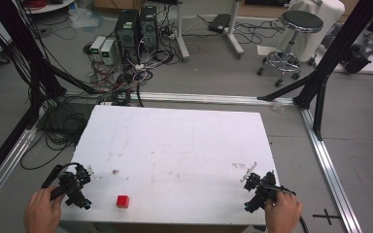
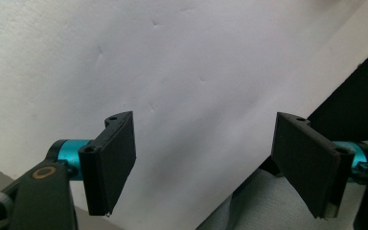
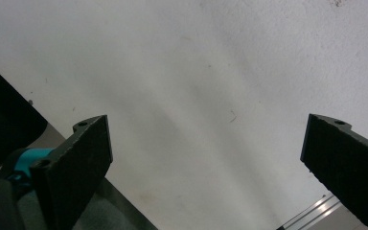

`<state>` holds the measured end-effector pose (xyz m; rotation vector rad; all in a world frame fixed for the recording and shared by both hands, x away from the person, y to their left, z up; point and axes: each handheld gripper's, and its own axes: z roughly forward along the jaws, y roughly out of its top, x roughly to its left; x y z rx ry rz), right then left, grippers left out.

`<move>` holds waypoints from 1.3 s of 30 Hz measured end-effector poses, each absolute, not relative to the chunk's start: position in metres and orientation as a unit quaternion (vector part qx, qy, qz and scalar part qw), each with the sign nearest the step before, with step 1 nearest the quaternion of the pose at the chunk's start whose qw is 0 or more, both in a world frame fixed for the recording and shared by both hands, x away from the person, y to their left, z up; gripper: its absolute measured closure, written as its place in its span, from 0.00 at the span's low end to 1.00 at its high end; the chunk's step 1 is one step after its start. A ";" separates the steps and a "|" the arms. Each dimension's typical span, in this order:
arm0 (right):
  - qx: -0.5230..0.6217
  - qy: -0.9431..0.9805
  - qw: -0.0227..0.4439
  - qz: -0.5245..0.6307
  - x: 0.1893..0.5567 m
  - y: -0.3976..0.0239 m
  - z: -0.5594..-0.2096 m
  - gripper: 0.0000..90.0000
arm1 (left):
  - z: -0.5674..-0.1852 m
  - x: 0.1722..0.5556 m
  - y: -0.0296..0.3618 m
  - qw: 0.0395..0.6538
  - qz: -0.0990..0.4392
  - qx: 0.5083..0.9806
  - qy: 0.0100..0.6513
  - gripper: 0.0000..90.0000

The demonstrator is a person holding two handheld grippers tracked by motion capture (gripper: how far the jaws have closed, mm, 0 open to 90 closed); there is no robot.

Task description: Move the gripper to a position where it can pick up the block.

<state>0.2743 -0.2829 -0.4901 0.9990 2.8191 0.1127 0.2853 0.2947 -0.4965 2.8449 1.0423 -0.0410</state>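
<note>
Two claws, the left claw [image 1: 79,187] and the right claw [image 1: 255,188], are held spread wide and empty at the white worktop [image 1: 184,145] corners, probably waiting; one red cube [image 1: 122,201] lies nearer the left.

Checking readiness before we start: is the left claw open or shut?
Open. In the left gripper view the left claw has its two black jaws standing wide apart, with bare white table between them and nothing held.

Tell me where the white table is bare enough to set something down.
Most of the white table is free: the whole middle and far half. The near edge is more taken: the left hand-held gripper at the near-left corner, a red cube just right of it, the right hand-held gripper near-right.
</note>
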 end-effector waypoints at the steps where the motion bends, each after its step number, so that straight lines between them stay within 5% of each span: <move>1: 0.336 0.938 0.075 0.038 0.274 -0.283 -0.490 0.03 | -0.496 0.286 0.295 0.051 -0.012 0.939 0.339 0.26; 16: 0.337 0.938 0.072 0.039 0.274 -0.283 -0.490 0.03 | -0.497 0.285 0.297 0.059 -0.016 0.938 0.341 0.27; 39: 0.339 0.937 0.069 0.045 0.273 -0.284 -0.490 0.03 | -0.481 0.286 0.289 0.041 0.009 0.971 0.234 0.26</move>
